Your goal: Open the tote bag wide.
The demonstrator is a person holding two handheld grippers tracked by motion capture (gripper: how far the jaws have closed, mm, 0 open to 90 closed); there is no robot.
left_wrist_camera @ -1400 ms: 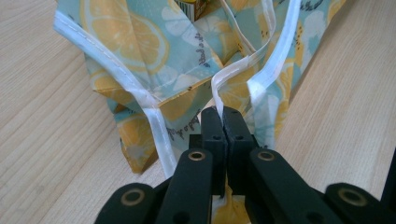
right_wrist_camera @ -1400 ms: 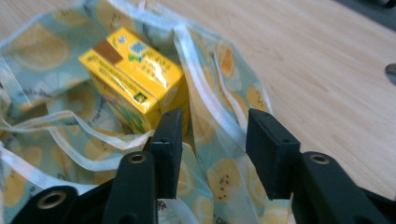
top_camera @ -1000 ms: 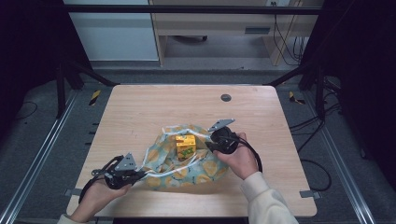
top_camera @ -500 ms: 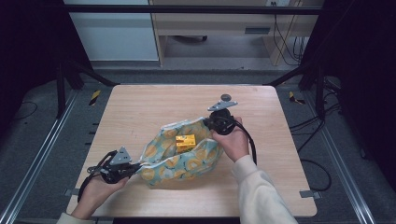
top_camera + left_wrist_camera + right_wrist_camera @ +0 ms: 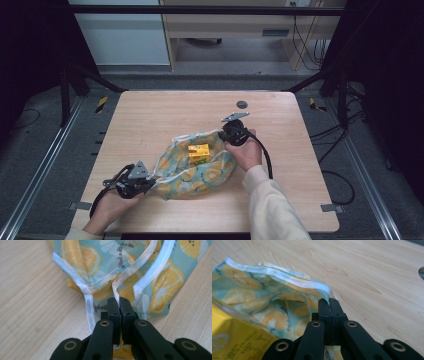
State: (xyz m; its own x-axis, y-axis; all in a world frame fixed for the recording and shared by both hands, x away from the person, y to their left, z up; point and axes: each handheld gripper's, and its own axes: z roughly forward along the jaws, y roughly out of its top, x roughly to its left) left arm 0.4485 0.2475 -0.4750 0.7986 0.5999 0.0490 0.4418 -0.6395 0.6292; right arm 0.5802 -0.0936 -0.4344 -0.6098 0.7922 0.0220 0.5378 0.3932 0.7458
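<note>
A teal cloth printed with lemon slices (image 5: 200, 167) lies stretched across the wooden table (image 5: 150, 120), with a yellow box (image 5: 198, 153) resting on it. My left gripper (image 5: 145, 181) is at the cloth's near left corner, shut on its white hem (image 5: 117, 293). My right gripper (image 5: 227, 134) is at the far right corner, shut on the white-edged cloth (image 5: 322, 288) there. The yellow box (image 5: 234, 340) shows close at the lower left of the right gripper view, partly behind the cloth's fold.
A small dark round disc (image 5: 242, 104) sits on the table beyond the right gripper. Bare wood (image 5: 150, 120) lies to the left and behind the cloth. Black cables (image 5: 265, 155) trail from both grippers toward the near edge.
My right gripper has carried its corner away toward the far right, and my left gripper has drawn its corner toward the near left. The cloth has spread out, uncovering more of the box.
</note>
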